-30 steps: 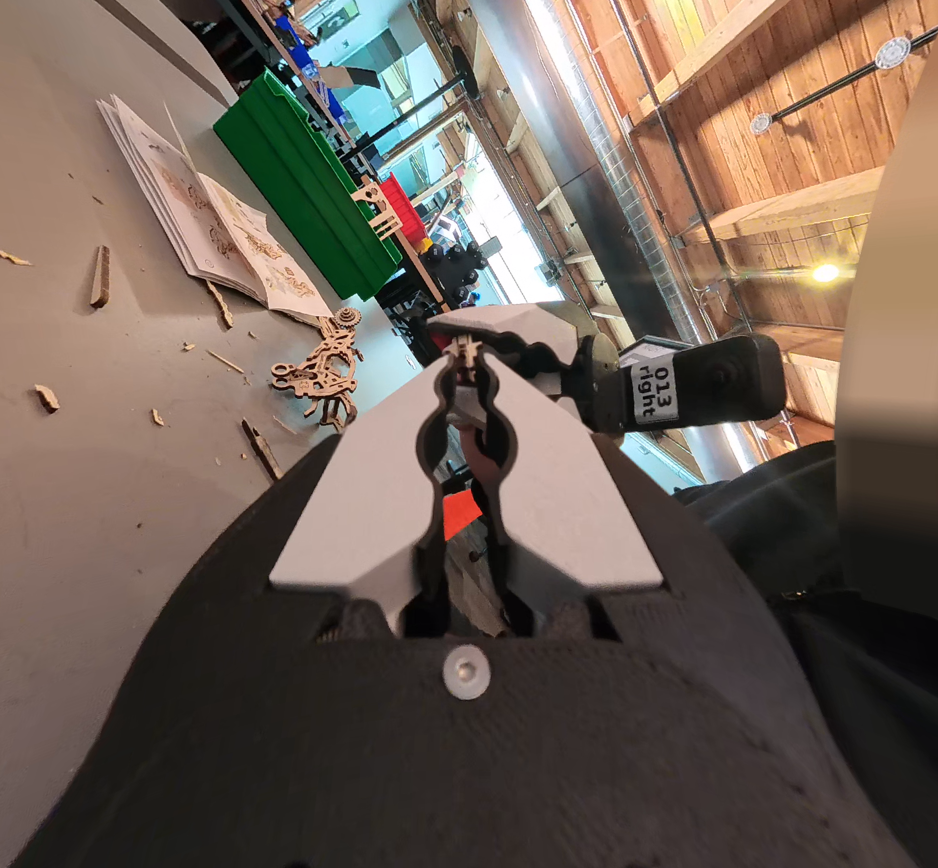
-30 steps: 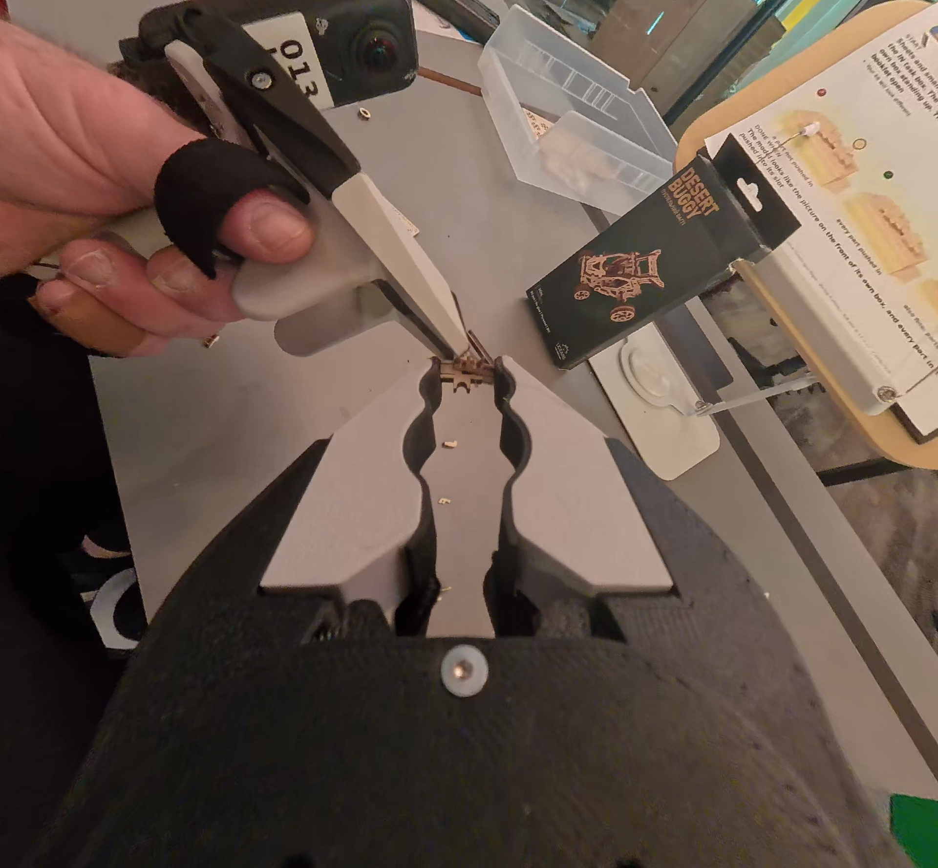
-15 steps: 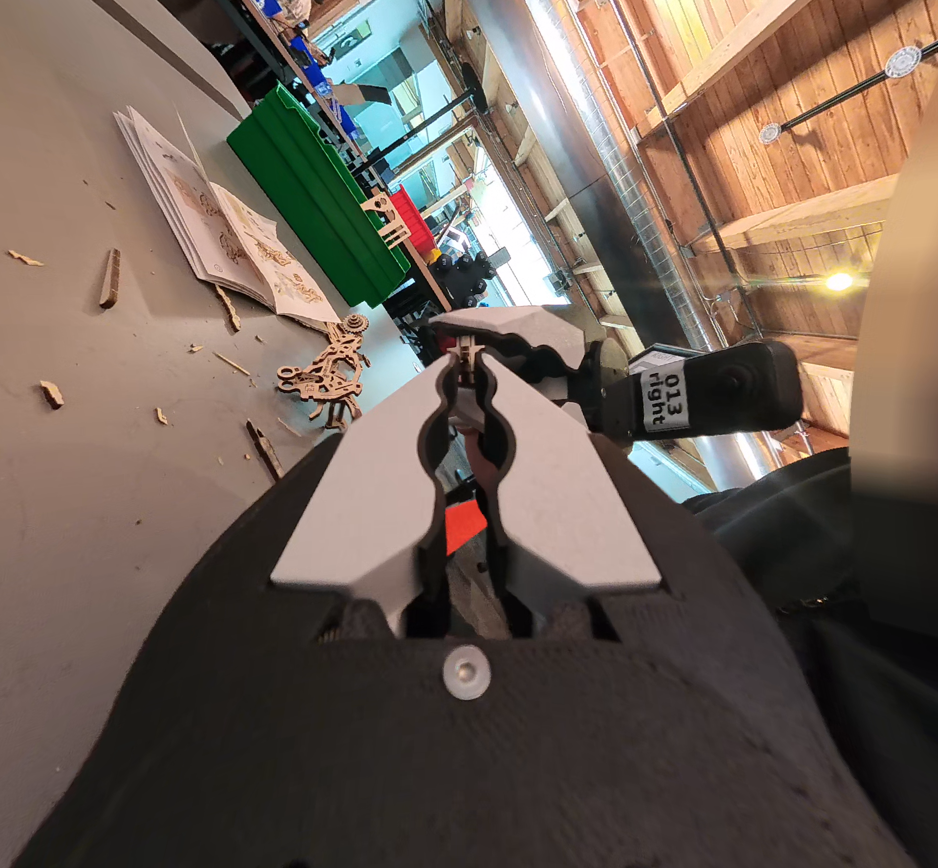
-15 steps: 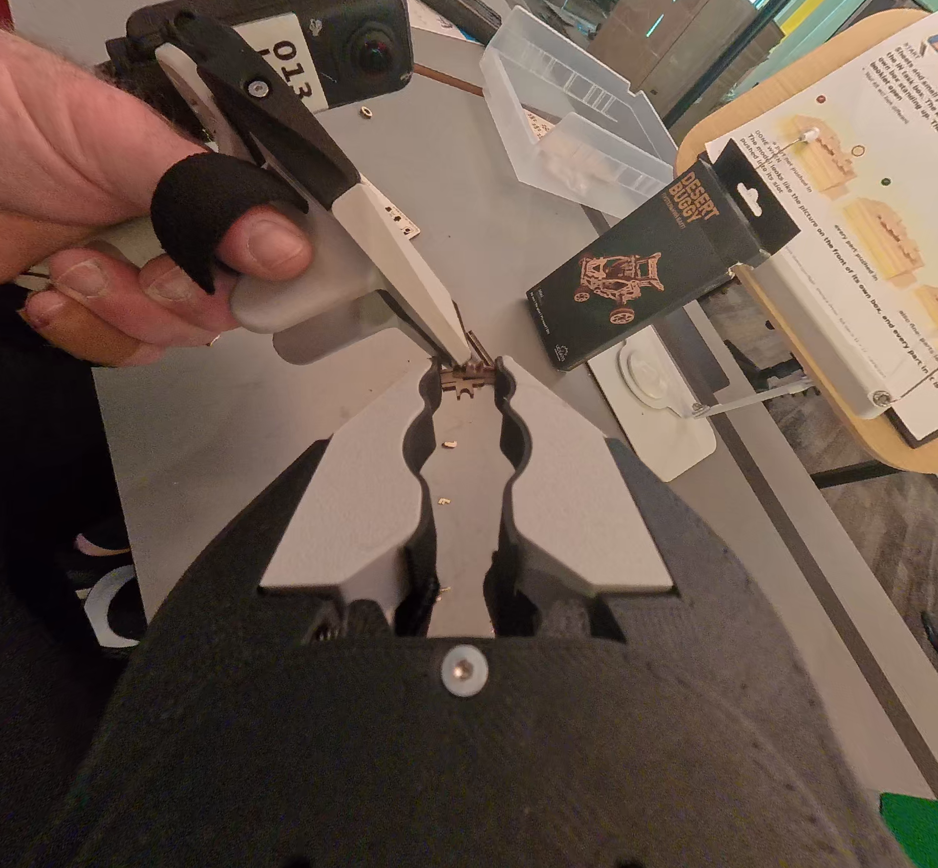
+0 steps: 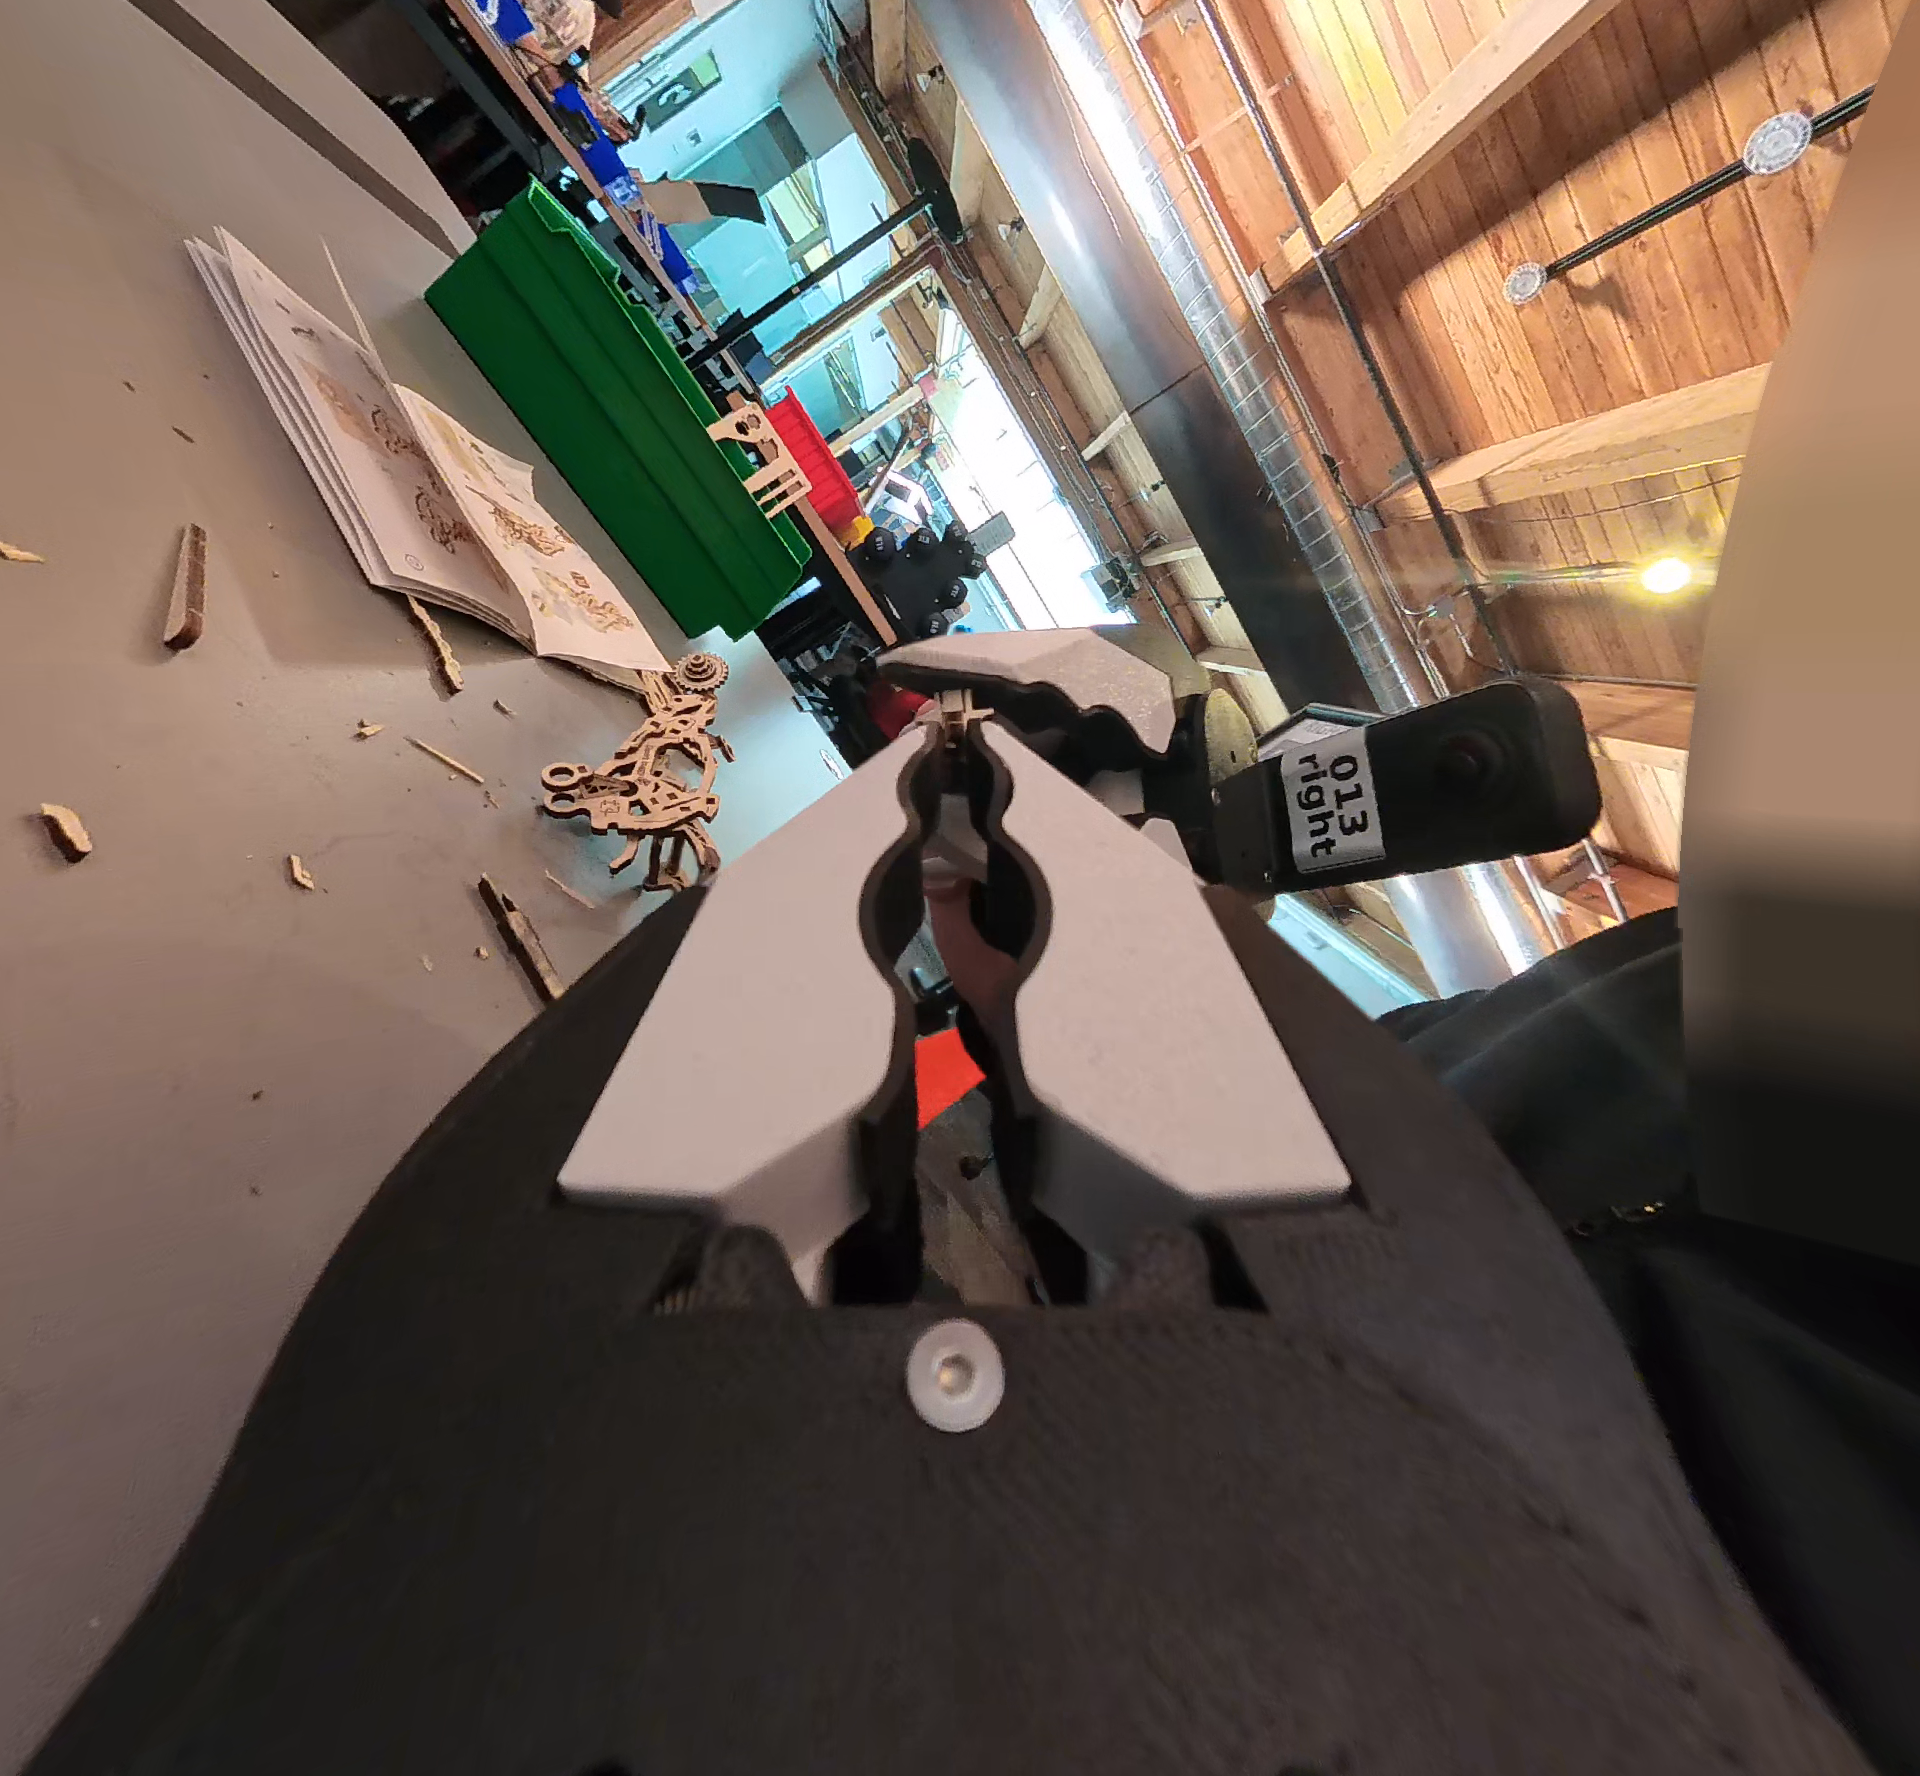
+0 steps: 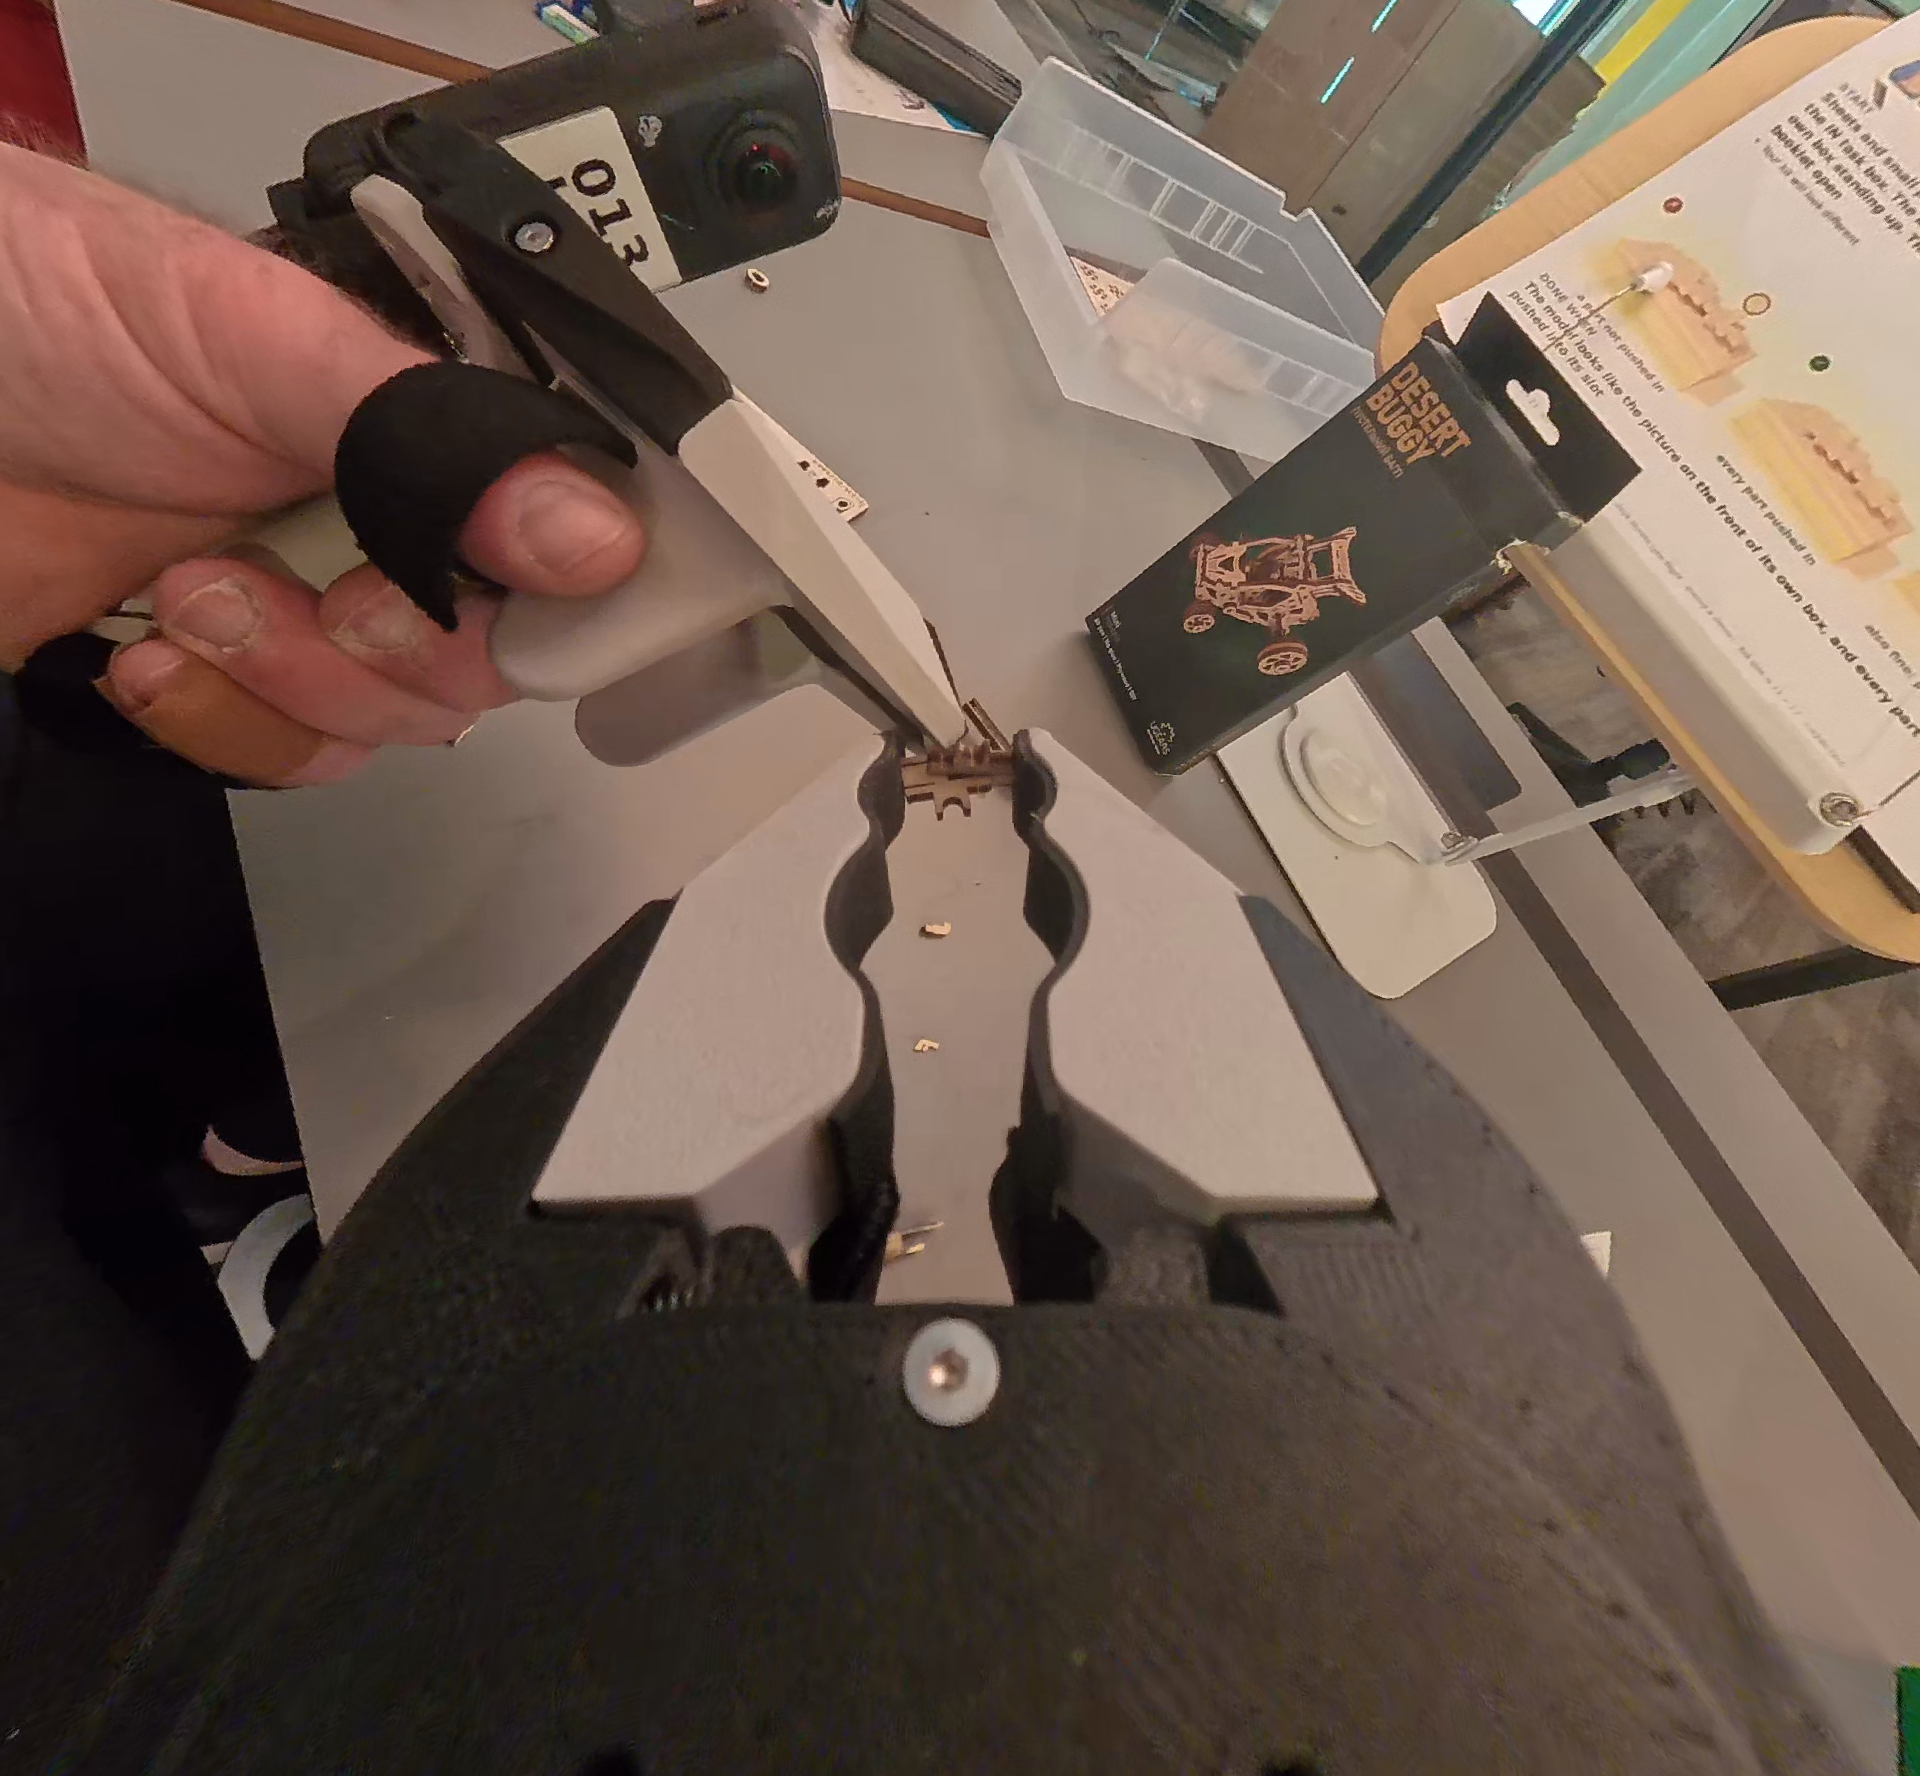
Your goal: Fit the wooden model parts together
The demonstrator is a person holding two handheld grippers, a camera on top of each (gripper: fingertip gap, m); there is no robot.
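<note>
Wooden part (image 6: 958, 776) clamped by both claws; only the left view shows the half-built model (image 5: 642, 781).

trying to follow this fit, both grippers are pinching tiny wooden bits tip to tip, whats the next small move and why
Probably a gentle push of the left gripper toward the right gripper, both staying shut. Its thin wooden piece already meets the notched wooden part, but whether it is fully seated is too small to tell.
</note>
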